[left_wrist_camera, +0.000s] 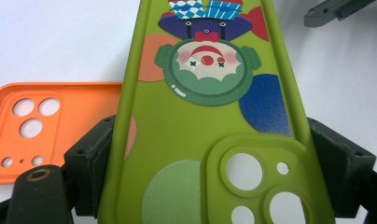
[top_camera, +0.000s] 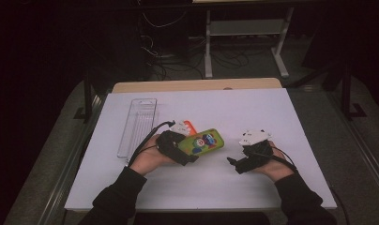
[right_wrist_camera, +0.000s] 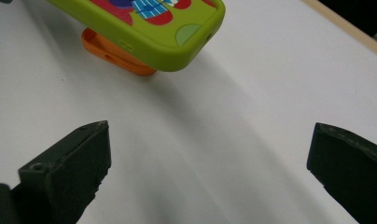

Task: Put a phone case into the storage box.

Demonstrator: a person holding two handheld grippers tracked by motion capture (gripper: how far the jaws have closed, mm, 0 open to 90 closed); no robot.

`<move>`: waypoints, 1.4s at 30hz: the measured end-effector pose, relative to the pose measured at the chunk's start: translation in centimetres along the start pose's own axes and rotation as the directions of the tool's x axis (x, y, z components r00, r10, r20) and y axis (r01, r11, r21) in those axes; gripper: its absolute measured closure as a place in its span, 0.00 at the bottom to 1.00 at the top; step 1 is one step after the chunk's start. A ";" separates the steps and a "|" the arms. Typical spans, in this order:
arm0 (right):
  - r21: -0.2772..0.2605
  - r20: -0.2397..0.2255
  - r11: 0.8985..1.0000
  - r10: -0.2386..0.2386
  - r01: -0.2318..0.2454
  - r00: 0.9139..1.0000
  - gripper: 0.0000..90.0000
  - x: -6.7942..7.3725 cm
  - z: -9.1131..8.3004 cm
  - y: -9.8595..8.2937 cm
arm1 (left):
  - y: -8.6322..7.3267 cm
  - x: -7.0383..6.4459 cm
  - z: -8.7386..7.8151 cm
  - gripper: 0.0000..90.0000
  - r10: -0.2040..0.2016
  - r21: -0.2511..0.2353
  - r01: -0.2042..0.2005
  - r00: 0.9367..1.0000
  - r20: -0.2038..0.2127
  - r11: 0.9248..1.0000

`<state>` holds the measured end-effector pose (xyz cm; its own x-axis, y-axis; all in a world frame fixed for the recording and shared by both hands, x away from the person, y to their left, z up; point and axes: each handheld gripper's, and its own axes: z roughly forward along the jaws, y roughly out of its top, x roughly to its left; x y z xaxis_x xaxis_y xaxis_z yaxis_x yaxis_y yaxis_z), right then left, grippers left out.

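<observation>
1. Your left gripper (top_camera: 190,152) sat at the centre of the high view, its jaws clamped on the long edges of the green phone case (top_camera: 204,142), near the camera-cutout end.
2. In the left gripper view the green phone case (left_wrist_camera: 210,116) ran up the middle of the frame, printed side showing a cartoon clown face and coloured dots, with a black jaw pressed against each side.
3. An orange phone case (left_wrist_camera: 56,126) lay on the worktop at the left of that frame, inner side up, partly behind the green one.
4. In the right gripper view the green phone case (right_wrist_camera: 149,28) hung in the upper left, above the orange phone case (right_wrist_camera: 116,53), which rested on the white worktop (right_wrist_camera: 233,140).
5. Your right gripper (top_camera: 237,165) lay right of centre in the high view, its jaws spread wide apart with nothing between them.
6. A clear plastic tray (top_camera: 138,125) lay left of centre, well apart from both cases.
</observation>
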<state>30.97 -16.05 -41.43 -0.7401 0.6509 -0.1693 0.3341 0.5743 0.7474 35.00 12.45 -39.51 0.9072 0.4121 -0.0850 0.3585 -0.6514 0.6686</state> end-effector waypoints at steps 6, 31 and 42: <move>0.002 0.048 0.996 -0.090 0.090 0.995 0.00 0.5 -0.1 0.2 | 0.0 0.0 0.0 0.17 0.004 0.003 -0.004 1.000 0.002 1.000; 0.065 0.220 0.902 -0.430 0.426 0.876 0.00 3.3 0.2 0.8 | 0.1 0.1 0.0 0.18 0.037 0.019 -0.037 0.999 0.006 0.999; 0.093 0.289 0.830 -0.552 0.551 0.782 0.00 3.8 0.3 0.8 | 0.1 0.0 0.0 0.18 0.014 0.003 -0.014 1.000 -0.001 1.000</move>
<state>28.61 -12.93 -41.68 -0.5943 0.3359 -0.7307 -0.0757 0.8812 0.4667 35.00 12.38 -39.49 0.9120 0.4032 -0.0750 0.3462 -0.6588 0.6679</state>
